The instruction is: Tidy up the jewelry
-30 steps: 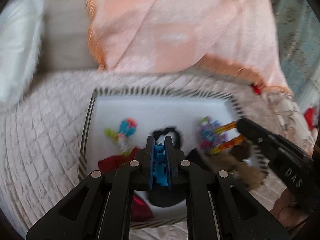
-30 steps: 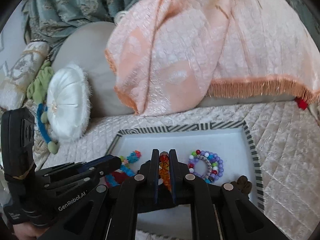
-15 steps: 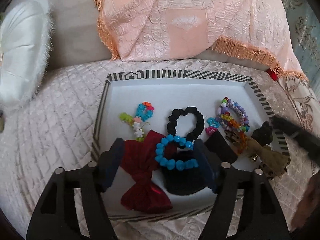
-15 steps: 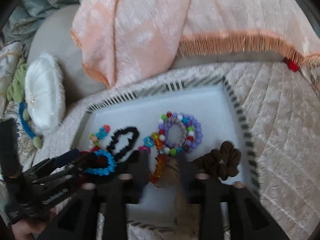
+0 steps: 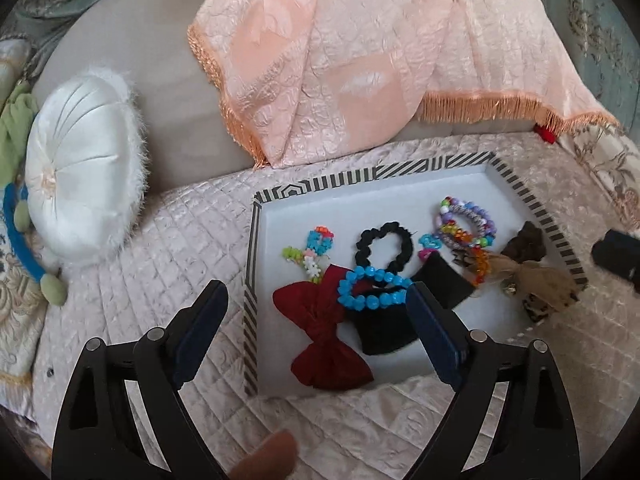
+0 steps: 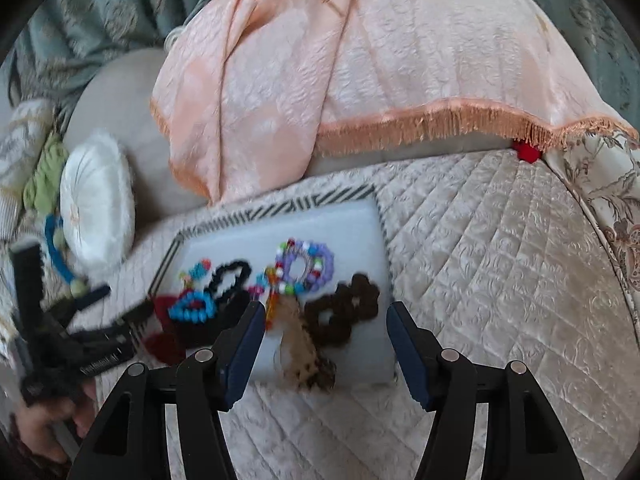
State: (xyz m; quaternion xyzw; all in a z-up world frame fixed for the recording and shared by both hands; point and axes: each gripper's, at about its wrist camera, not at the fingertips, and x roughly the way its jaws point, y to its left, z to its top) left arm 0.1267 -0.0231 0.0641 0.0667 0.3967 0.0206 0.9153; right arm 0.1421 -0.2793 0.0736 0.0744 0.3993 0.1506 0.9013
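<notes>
A white tray with a striped rim [image 5: 370, 174] lies on the quilted sofa seat and shows in the right wrist view too [image 6: 280, 210]. In it lie a blue bead bracelet [image 5: 370, 288] [image 6: 192, 310], a black scrunchie [image 5: 384, 246], a red bow [image 5: 324, 340], a multicoloured bead bracelet [image 5: 466, 222] [image 6: 306, 266], an orange bead strand [image 5: 478, 264], a brown scrunchie [image 6: 344, 310] and a tan bow [image 5: 540, 284]. My left gripper [image 5: 316, 306] is open and empty, above the tray's near left. My right gripper [image 6: 326, 334] is open and empty, above the tray's near right.
A peach fringed throw [image 5: 360, 52] hangs over the sofa back behind the tray. A round white cushion [image 5: 80, 160] sits at the left with a blue and green cord [image 5: 24, 248]. The left gripper shows at the left of the right wrist view [image 6: 72, 340].
Both grippers opened and pulled back from the tray. The left let go of the blue bead bracelet, the right let go of the orange bead strand; both now lie in the tray.
</notes>
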